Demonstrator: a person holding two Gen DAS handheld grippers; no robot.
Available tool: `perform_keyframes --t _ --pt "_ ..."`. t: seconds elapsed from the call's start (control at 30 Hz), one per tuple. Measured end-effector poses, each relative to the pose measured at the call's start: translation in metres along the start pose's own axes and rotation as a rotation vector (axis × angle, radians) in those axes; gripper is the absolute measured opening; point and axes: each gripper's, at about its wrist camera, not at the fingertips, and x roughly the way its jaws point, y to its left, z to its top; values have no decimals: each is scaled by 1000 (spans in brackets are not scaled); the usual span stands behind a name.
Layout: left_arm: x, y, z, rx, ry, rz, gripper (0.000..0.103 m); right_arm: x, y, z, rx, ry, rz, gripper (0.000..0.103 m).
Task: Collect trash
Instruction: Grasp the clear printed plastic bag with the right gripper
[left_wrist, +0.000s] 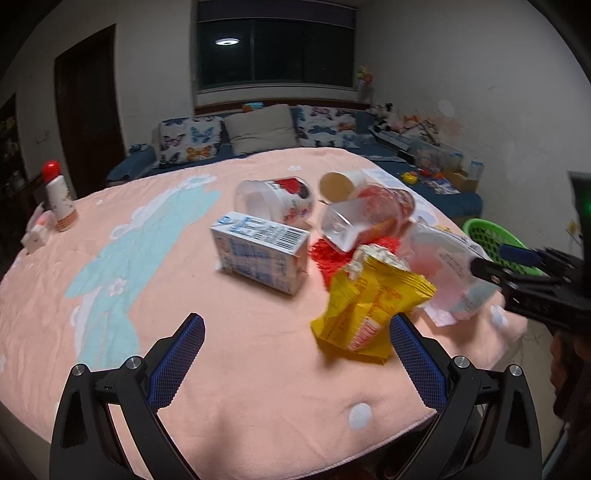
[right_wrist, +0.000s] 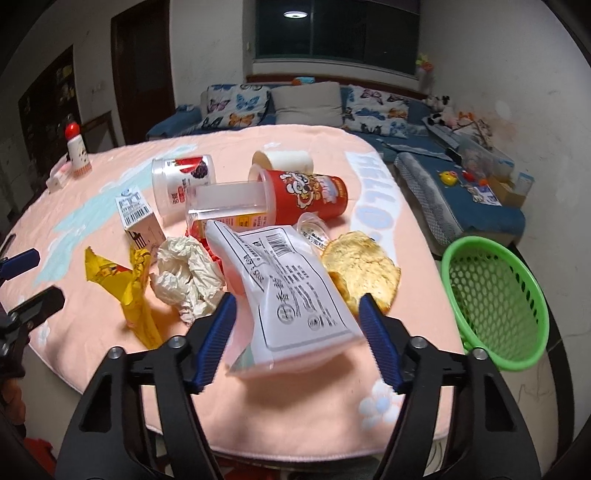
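Trash lies on a pink-covered table (left_wrist: 240, 362): a yellow snack wrapper (left_wrist: 369, 306), a white plastic pouch (right_wrist: 295, 291), a crumpled tissue (right_wrist: 188, 273), a milk carton (left_wrist: 262, 254), a red snack tube (right_wrist: 310, 194), a clear yogurt cup (right_wrist: 183, 181) and a round flat cake (right_wrist: 364, 271). My left gripper (left_wrist: 295, 332) is open, the wrapper just inside its right finger. My right gripper (right_wrist: 297, 314) is open around the pouch's near end. A green basket (right_wrist: 495, 302) stands right of the table.
A red-capped bottle (left_wrist: 59, 199) and a small white box (left_wrist: 35, 236) stand at the table's far left. A roll of tape (right_wrist: 282, 158) lies behind the tube. A sofa with butterfly cushions (right_wrist: 295, 103) runs behind the table.
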Motion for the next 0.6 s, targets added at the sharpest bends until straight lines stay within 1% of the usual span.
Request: perform_keyframes --t 0.03,0.1,0.13,0.2,0.23,0.3,0.33,0.4,0.5,0.6 --pt "2 -2 -1 9 3 -18 97 2 1 1 -10 4 3 62" --pt "6 -6 -3 27 6 -45 97 6 3 2 -32 6 1 52" --pt "9 -9 -3 39 7 -59 97 7 3 2 -41 8 2 50" --pt "13 -14 -4 54 10 -84 97 8 2 1 -45 11 4 42" --pt "14 -18 -4 65 6 -90 97 8 2 1 -44 13 12 40" --pt "18 -26 -3 95 -4 -80 96 6 1 2 -42 9 25 32" --pt "19 -30 -3 109 -8 -75 96 5 1 2 -43 5 25 31" --pt "22 -35 -1 133 -15 -80 95 1 1 2 -41 -3 29 25" --pt "24 -43 1 161 -32 -80 88 -5 -3 2 -17 -14 54 23" --pt "24 -46 0 170 -50 -79 86 -14 -9 3 17 -40 94 22"
